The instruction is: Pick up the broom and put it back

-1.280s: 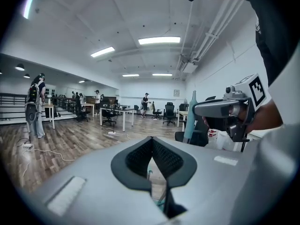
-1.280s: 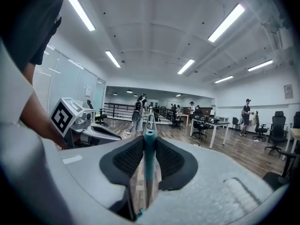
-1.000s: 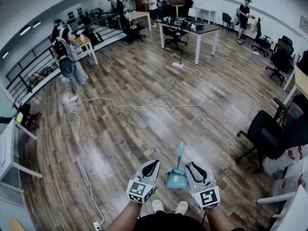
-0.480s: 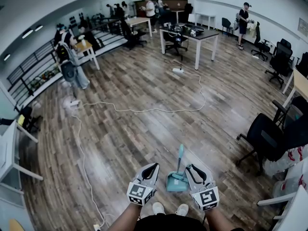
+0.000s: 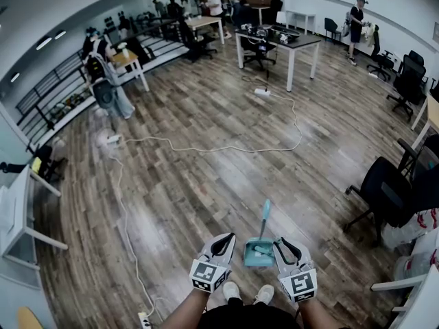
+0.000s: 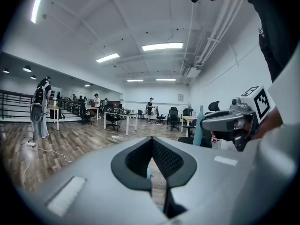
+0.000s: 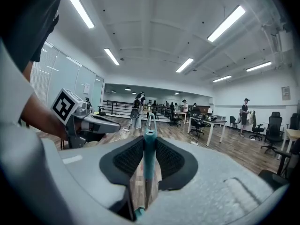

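Note:
A teal broom with its dustpan (image 5: 258,252) stands upright just in front of my feet, and its handle (image 5: 265,214) rises between the two grippers. My right gripper (image 5: 280,242) is shut on that handle. In the right gripper view, the teal handle (image 7: 149,125) fills the gap between the dark pads (image 7: 129,156). My left gripper (image 5: 226,237) hangs beside it on the left, shut and with nothing in it. In the left gripper view its pads (image 6: 140,156) meet at the tip. The right gripper (image 6: 206,122) and the handle (image 6: 199,125) show at the right of that view.
A long white cable (image 5: 206,148) snakes over the wooden floor to a power strip (image 5: 145,317). Black office chairs (image 5: 384,190) stand at the right, and a white desk (image 5: 14,211) at the left. Tables (image 5: 281,40) and several people (image 5: 103,81) are farther off.
Both grippers and the broom have shifted slightly right and down together in the head view. The room has swung a little. The grip looks the same.

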Demonstrator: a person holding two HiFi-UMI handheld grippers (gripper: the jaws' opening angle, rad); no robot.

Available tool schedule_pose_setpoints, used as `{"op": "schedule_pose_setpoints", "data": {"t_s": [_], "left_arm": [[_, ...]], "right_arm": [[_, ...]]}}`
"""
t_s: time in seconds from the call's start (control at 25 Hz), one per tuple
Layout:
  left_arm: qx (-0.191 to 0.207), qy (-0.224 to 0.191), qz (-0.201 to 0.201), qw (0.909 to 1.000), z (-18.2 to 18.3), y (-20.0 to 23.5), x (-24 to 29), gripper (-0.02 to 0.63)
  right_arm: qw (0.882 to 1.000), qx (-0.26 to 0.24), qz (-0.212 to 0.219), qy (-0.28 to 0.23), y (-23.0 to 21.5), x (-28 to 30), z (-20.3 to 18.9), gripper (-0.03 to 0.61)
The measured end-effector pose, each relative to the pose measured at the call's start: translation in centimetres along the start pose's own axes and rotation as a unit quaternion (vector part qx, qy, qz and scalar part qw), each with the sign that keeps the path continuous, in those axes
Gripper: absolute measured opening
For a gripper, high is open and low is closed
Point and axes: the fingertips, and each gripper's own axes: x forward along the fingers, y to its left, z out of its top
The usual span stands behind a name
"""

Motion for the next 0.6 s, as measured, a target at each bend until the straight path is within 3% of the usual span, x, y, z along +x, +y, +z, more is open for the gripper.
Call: {"op": "schedule_pose_setpoints", "data": {"t_s": [0.6], "left_arm": [[-0.013,0.043,0.002,0.999,-4.1,0.2,-1.3,0.017]], "right_arm": [[0.999,0.018,0.001,0.051,1.4,0.3,-5.6,0.087]]}}
